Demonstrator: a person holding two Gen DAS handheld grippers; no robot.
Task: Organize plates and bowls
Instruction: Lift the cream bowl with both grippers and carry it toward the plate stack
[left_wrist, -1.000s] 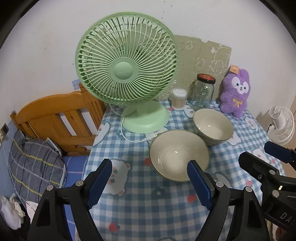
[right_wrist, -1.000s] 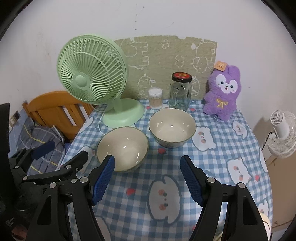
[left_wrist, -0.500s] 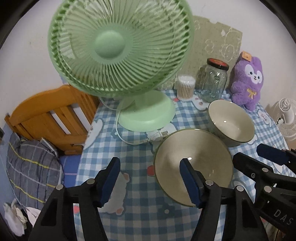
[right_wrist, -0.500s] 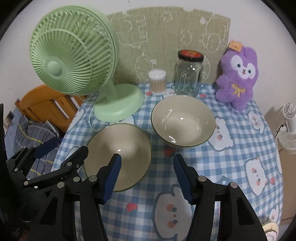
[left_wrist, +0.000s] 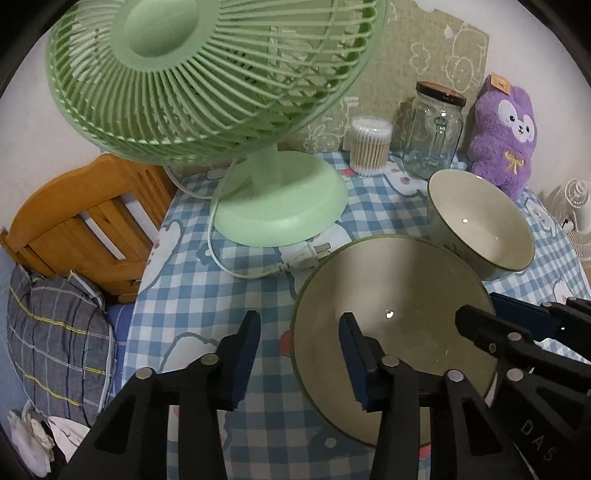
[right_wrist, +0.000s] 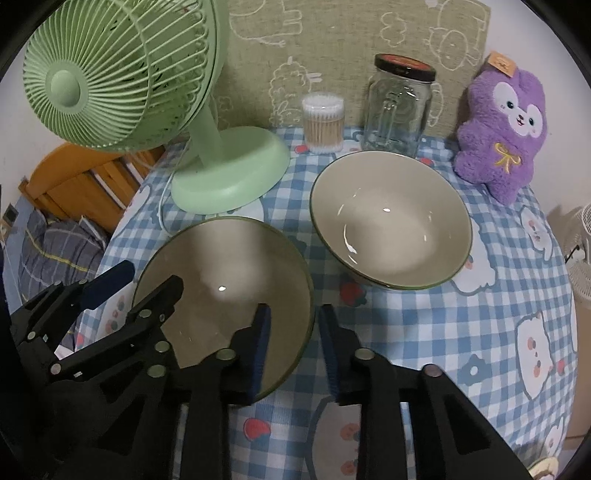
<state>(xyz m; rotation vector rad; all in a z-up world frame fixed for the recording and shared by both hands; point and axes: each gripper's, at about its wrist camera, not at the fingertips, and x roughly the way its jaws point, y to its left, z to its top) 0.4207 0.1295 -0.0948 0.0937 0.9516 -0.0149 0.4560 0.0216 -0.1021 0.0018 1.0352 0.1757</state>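
Two cream bowls with green rims sit on the blue checked tablecloth. The near bowl (left_wrist: 399, 295) (right_wrist: 225, 266) lies between both grippers. My left gripper (left_wrist: 297, 356) is open and straddles its left rim, one finger inside, one outside. My right gripper (right_wrist: 293, 347) is open and straddles its right rim the same way. The far bowl (left_wrist: 484, 221) (right_wrist: 391, 218) stands apart behind it, to the right.
A green desk fan (left_wrist: 221, 92) (right_wrist: 122, 74) with its cord and plug (left_wrist: 306, 254) stands at back left. A cotton swab tub (right_wrist: 323, 122), glass jar (right_wrist: 399, 103) and purple plush toy (right_wrist: 502, 133) line the back. A wooden bed frame (left_wrist: 85, 218) lies left of the table.
Both grippers moved forward and down toward the near bowl. Their jaws narrowed and now straddle its left and right rims.
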